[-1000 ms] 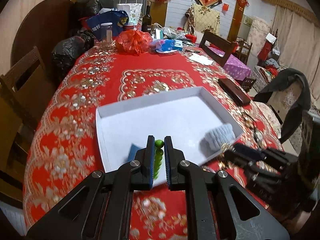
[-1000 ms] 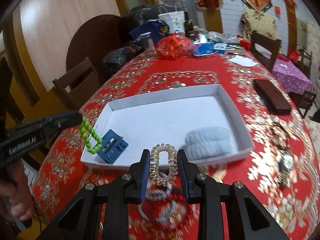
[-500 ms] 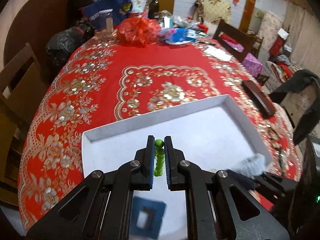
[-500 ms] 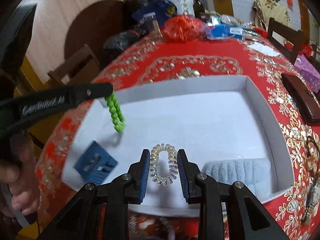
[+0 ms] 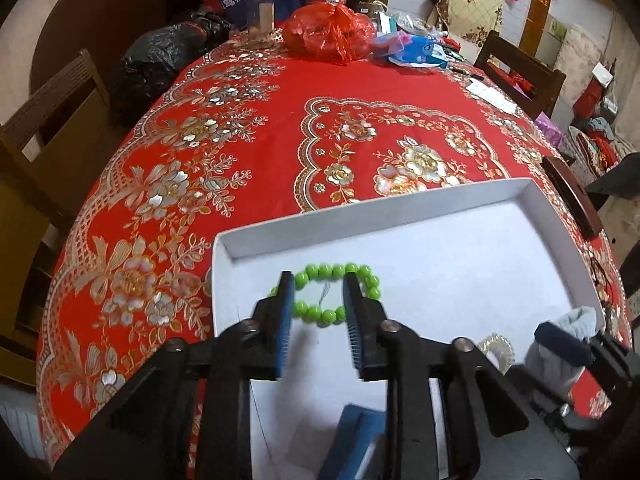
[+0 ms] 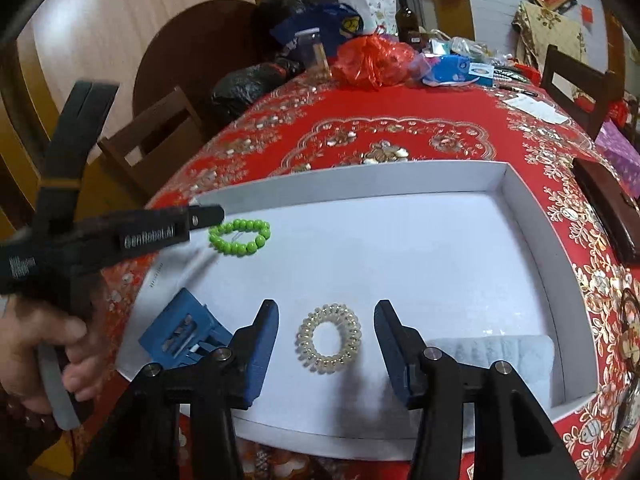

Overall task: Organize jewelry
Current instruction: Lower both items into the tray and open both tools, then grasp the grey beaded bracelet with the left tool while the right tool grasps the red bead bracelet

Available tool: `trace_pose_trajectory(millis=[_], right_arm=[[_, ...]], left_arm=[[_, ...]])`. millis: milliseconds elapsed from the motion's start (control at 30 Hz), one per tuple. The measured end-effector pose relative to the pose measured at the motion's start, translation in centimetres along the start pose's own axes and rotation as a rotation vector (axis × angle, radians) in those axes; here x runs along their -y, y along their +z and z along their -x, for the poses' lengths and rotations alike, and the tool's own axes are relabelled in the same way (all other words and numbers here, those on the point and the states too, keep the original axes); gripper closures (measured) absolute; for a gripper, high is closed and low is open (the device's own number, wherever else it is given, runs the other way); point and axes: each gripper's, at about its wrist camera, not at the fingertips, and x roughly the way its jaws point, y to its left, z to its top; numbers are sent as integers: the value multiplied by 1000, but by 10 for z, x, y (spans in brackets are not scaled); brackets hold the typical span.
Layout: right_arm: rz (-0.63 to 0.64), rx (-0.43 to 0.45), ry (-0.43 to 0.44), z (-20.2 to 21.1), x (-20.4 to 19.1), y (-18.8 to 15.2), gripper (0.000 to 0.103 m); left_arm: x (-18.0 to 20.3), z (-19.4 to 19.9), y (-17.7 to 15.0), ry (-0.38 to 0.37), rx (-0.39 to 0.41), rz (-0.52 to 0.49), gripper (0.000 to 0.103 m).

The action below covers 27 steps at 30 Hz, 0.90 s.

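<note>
Red floral tablecloth (image 5: 260, 128) under white tray (image 6: 360, 184).

blue clip (image 5: 352, 440) partly hidden, perhaps blurred

The right gripper (image 6: 326, 334) is shown with its jaws just opened, parted either side of a clear coil hair tie (image 6: 329, 339) lying untouched in the white tray (image 6: 528, 216). A blue clip (image 6: 180, 334) is seen left of the claw, green beads (image 6: 239, 235) beyond it, by the left gripper (image 6: 208, 214).
</note>
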Motion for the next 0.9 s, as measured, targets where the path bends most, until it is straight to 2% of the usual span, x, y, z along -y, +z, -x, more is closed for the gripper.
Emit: trace_pose_trajectory(millis=[133, 333, 533, 600, 700, 800, 900], right_arm=[[-17, 33, 4, 18, 3, -3, 55], [-50, 85, 3, 68, 10, -20, 55], [-170, 92, -73, 109, 34, -61, 54], [-257, 54, -111, 111, 46, -79, 54], [-336, 22, -143, 112, 50, -97, 54], [-335, 1, -161, 110, 45, -105, 54], [-322, -11, -167, 103, 39, -111, 54]], left_arm=[[0, 14, -10, -11, 7, 12, 73], [12, 61, -40, -77, 77, -2, 73], [50, 103, -98, -164, 109, -127, 72], [61, 106, -117, -183, 101, -160, 72], [77, 94, -137, -211, 49, -186, 72], [85, 79, -141, -232, 6, -148, 73], [90, 70, -134, -207, 5, -103, 73]])
